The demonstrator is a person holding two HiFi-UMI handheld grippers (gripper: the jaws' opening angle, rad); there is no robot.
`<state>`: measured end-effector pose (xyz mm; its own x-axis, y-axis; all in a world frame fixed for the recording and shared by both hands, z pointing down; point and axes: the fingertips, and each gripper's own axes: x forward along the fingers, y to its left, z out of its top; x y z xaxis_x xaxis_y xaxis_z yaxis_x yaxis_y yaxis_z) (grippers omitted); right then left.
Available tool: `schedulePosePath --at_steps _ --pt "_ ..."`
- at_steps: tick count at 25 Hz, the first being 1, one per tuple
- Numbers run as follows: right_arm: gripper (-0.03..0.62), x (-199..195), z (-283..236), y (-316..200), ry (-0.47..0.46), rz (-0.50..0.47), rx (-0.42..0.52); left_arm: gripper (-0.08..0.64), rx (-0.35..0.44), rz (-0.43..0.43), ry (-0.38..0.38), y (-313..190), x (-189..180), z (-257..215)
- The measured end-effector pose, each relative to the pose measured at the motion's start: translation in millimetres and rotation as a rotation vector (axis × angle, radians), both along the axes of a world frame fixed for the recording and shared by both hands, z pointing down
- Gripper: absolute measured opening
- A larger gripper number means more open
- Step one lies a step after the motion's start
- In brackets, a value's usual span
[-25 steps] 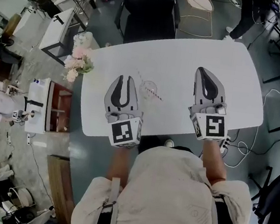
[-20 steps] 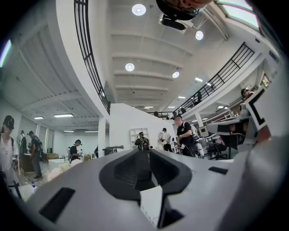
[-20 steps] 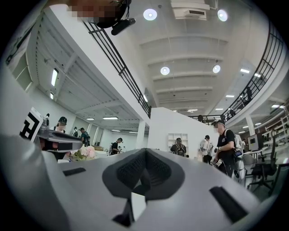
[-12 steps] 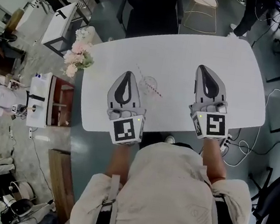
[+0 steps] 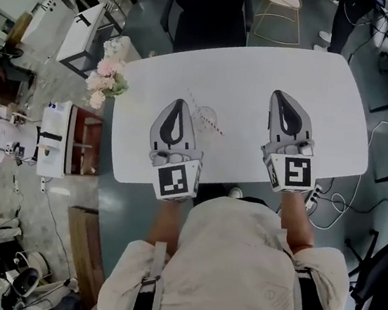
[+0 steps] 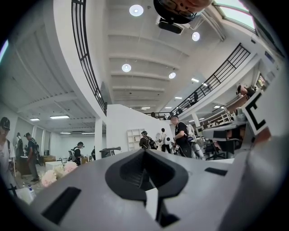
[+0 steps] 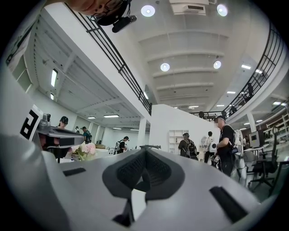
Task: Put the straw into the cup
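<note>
On the white table (image 5: 261, 74) stands a small clear cup (image 5: 207, 116). A thin striped straw (image 5: 216, 128) runs slantwise across the cup, showing on both sides of it; I cannot tell how deep it sits. My left gripper (image 5: 178, 102) rests just left of the cup, jaws shut and holding nothing. My right gripper (image 5: 281, 95) lies farther right on the table, also shut and holding nothing. The left gripper (image 6: 144, 150) and the right gripper (image 7: 145, 150) each point up into the hall in their own views, tips together, and neither view shows the cup or straw.
A bunch of pink and white flowers (image 5: 106, 75) sits at the table's left corner. A black chair (image 5: 209, 11) stands behind the far edge. Cables (image 5: 337, 198) trail on the floor at the right. People stand in the hall beyond.
The left gripper's jaws, open one second ago, have come together. Both grippers have stayed nearly where they were beside the cup.
</note>
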<state>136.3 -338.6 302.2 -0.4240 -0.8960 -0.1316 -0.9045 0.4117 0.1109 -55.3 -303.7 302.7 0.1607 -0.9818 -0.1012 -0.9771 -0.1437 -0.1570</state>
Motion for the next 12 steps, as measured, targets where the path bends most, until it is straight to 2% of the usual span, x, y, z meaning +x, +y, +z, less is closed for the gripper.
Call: schedulePosePath --at_steps 12 --pt "0.002 1.0 -2.0 -3.3 -0.001 0.001 -0.003 0.005 0.000 -0.019 0.002 -3.4 -4.1 -2.4"
